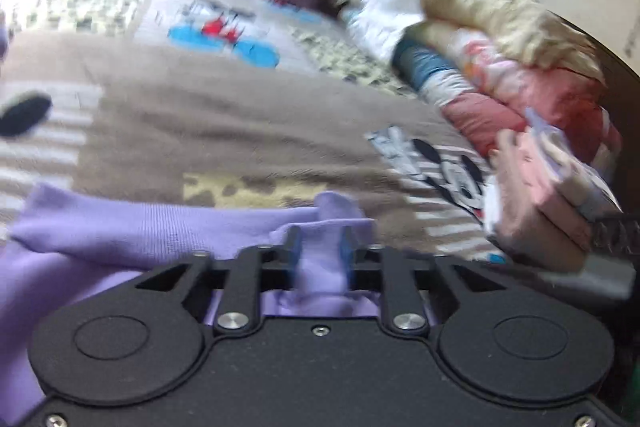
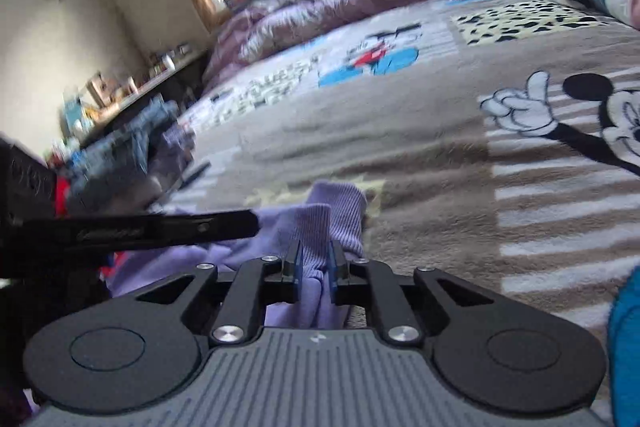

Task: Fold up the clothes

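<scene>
The lilac garment (image 2: 320,219) lies bunched on the bed (image 2: 400,131). The right gripper (image 2: 315,269) pinches a ribbed fold in its jaws. The left gripper (image 1: 320,247) has cloth between slightly spread jaws, though blur leaves its grip unclear.

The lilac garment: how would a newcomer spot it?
Start from the brown cartoon-mouse blanket covering the bed. At its near edge lies the lilac garment, ribbed knit, between both grippers' blue pads. Nearby clothes are denim or pink; only this is plain lilac.
</scene>
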